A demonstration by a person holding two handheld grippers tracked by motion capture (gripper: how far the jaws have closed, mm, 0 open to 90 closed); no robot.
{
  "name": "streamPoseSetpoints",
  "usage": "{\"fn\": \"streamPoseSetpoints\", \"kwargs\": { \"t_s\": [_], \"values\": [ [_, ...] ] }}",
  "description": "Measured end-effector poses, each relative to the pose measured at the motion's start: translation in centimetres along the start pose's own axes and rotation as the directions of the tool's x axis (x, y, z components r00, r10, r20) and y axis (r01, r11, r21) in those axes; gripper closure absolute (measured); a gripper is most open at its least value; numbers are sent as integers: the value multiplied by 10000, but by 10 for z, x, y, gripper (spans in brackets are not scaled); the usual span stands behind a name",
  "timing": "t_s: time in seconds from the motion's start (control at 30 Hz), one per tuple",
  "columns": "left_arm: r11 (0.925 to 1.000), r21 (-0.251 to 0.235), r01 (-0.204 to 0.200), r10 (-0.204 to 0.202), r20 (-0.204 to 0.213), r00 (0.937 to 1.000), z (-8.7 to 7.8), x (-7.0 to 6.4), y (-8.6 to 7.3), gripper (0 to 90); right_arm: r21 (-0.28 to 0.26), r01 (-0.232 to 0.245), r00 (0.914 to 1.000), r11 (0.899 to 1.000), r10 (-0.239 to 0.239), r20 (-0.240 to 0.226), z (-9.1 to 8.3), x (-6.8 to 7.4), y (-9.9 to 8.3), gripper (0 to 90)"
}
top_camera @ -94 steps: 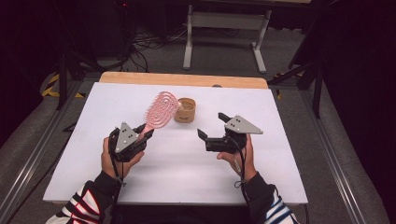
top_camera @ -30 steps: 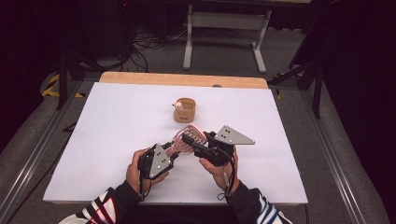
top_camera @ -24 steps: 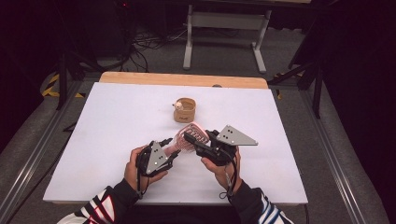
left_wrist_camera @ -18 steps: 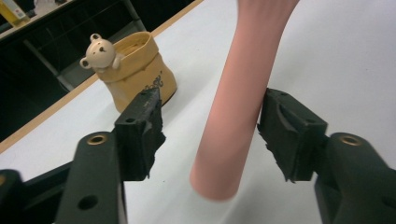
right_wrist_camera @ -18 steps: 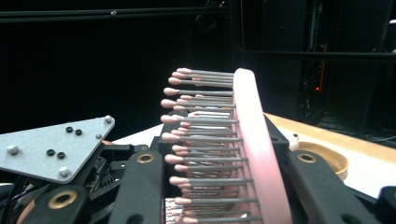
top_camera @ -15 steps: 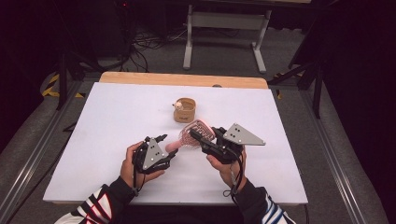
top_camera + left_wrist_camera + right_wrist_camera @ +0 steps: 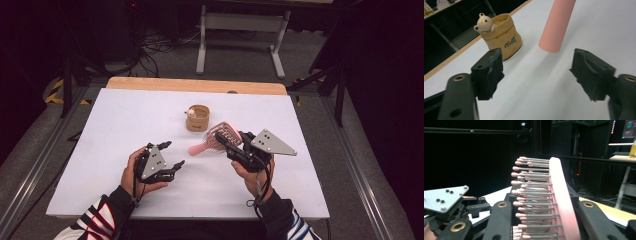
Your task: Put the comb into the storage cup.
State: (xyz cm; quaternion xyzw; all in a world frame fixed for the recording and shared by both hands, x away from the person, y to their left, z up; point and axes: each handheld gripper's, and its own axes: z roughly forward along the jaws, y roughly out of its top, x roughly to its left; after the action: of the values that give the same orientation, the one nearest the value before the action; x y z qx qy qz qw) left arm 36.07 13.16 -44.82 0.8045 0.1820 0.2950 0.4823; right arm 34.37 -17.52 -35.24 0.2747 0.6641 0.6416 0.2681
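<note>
Pink hairbrush point(image 7: 218, 139) clamped by head in right gripper point(image 7: 231, 144), handle pointing toward left gripper point(image 7: 172, 156), fingers point(image 7: 487, 72) apart, nearby.

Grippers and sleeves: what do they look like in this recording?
Both are black two-jaw tools. The right claw carries a grey three-cornered plate with dark screw heads; the left claw has a smaller one. Brass-coloured rivets mark the jaw arms. A black cable trails from each. The sleeves are dark with red, white and blue stripes.
</note>
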Motion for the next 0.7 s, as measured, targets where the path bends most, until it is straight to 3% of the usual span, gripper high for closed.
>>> {"fn": "streamPoseSetpoints", "kwargs": {
  "t_s": [0.33,0.7],
  "values": [
    [9982,-140,576,-571,358,9977,-16,18,-11,165,-117,318,9993,9994,-316,198,-5,-1,4,627],
    [9931,-116,1168,-1167,106,9931,-36,30,-29,87,-217,448,9979,9988,-437,472,-10,-5,8,627]
  ]
}}
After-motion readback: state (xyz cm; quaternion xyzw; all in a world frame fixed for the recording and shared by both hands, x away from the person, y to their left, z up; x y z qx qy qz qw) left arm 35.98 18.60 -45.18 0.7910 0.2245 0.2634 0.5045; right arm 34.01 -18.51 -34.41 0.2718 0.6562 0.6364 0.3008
